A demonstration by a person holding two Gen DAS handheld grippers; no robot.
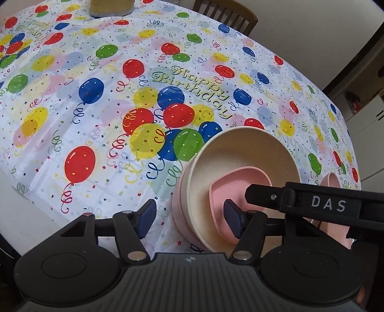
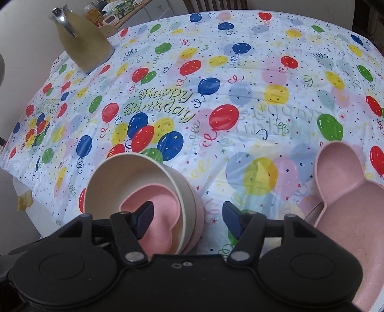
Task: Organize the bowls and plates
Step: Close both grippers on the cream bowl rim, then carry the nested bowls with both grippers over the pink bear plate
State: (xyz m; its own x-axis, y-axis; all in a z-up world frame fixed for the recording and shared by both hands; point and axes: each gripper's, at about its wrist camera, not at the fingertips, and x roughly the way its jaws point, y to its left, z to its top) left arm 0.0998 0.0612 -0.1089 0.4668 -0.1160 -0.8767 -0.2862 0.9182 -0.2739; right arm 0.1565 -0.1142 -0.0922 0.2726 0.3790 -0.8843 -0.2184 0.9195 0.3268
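Note:
A cream bowl (image 1: 242, 153) sits nested in a pink bowl (image 1: 178, 211) on the balloon tablecloth, with a small pink heart-shaped dish (image 1: 242, 182) inside it. The stack also shows in the right wrist view: cream bowl (image 2: 124, 177), heart dish (image 2: 158, 213). My left gripper (image 1: 189, 218) is open, its right finger over the bowl stack. My right gripper (image 2: 188, 220) is open, its left finger over the heart dish. The right gripper's black body (image 1: 312, 204) crosses the left wrist view. A pink bear-shaped divided plate (image 2: 348, 192) lies to the right.
A beige jug (image 2: 81, 40) stands at the table's far left corner. A wooden chair (image 1: 225, 16) is behind the table. The table's near edge (image 1: 28, 211) runs at the lower left. Cluttered shelves (image 2: 112, 12) lie beyond the jug.

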